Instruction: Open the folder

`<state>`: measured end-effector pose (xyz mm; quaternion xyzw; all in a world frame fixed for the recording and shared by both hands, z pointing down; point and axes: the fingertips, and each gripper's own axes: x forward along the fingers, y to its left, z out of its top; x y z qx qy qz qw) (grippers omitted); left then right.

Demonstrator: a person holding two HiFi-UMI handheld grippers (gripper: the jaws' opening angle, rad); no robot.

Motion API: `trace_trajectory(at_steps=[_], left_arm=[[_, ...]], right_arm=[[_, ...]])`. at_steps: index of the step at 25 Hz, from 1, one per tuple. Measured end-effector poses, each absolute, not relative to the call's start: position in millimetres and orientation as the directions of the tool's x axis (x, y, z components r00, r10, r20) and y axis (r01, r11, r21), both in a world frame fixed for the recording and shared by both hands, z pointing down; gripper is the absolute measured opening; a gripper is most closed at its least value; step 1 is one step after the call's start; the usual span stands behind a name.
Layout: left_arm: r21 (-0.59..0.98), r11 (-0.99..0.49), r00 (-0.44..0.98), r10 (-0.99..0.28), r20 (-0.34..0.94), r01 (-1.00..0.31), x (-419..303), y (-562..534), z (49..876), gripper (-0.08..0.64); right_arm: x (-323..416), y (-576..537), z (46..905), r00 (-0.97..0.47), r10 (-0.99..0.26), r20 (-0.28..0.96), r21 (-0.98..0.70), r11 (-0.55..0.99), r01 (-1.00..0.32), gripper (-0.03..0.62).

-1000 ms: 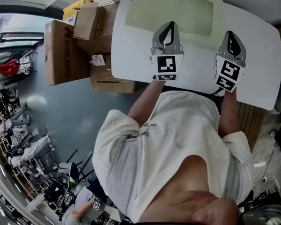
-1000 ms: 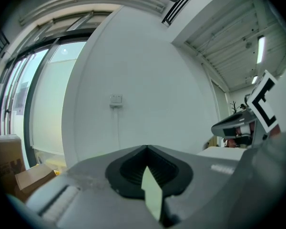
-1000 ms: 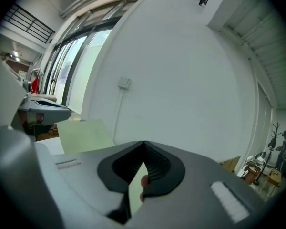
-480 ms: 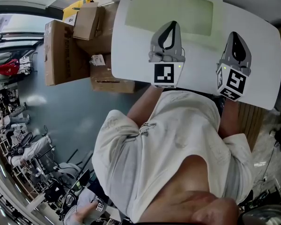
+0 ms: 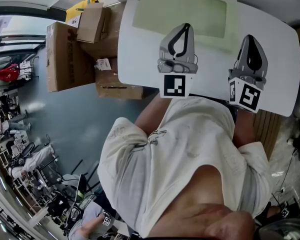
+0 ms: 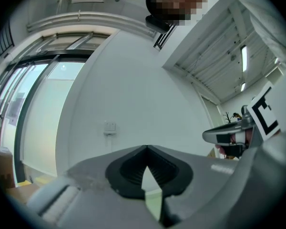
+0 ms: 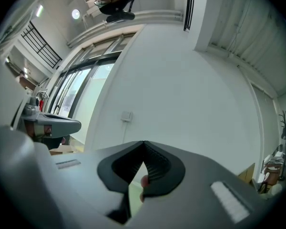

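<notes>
My left gripper has its jaws closed tip to tip with nothing between them. My right gripper is pinched together the same way and is also empty. Both point out over the white table and touch nothing.

The pale green folder lies flat and closed at the table's far edge. It is at twelve o'clock from my left gripper and about ten o'clock from my right.

I judge it to be thin, light and floppy, probably slick, so it would slide under a push. I'd pin one side and lift the cover's free edge near a corner. I cannot tell which edge opens. Cardboard boxes stand at nine o'clock.
</notes>
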<state>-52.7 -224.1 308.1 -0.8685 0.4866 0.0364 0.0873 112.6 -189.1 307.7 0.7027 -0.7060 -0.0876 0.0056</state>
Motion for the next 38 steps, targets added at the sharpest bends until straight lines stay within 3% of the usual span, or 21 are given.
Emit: trace_trajectory(at_steps=[38], left_arm=[[0.001,-0.528,0.521,-0.839,-0.158,-0.849,-65.6,-229.8,309.1,-0.002]], right_arm=[[102.0,-194.5,307.5,-0.064,-0.995,-0.082,0.159,0.051,-0.986,0.0]])
